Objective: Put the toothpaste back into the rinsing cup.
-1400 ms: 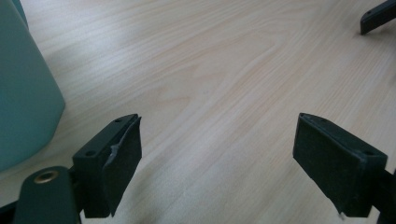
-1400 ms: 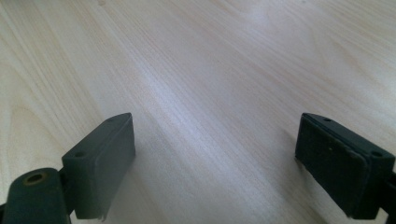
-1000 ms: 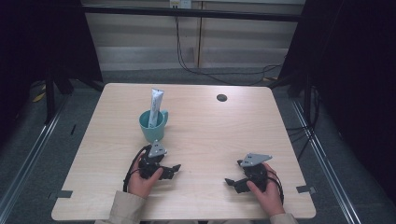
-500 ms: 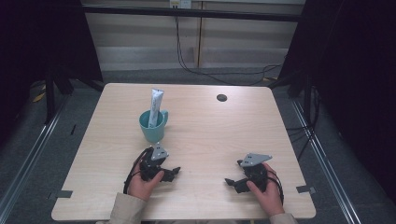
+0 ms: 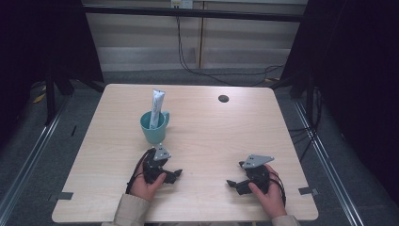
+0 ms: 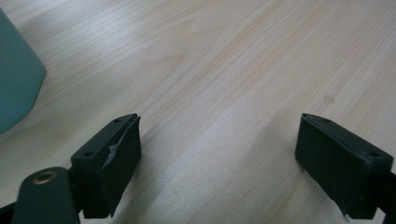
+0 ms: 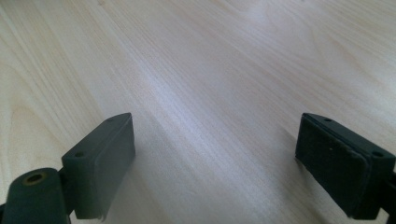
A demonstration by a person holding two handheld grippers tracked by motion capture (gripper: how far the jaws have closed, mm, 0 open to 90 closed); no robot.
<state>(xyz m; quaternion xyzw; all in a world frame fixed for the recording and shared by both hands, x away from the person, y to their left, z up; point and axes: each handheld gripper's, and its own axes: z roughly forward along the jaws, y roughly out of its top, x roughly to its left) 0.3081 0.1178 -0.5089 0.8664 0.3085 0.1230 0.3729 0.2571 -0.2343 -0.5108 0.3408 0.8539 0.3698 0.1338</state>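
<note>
The cup (image 5: 154, 127) stands on the table (image 5: 211, 132), a tube (image 5: 155, 108) upright inside it. Just nearer the person than the cup, the left gripper (image 5: 175, 174) rests on the wood, jaws wide and holding nothing. Well to the right of the cup, the right gripper (image 5: 231, 184) lies likewise, jaws wide, empty.

Gripper (image 6: 219, 163) agape over table (image 6: 233, 70) — teal cup (image 6: 16, 79) beside.

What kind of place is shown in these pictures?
Probably a lab or recording station: a bare wooden table between dark curtains, cables on the floor, and one teal cup holding a tube.
</note>
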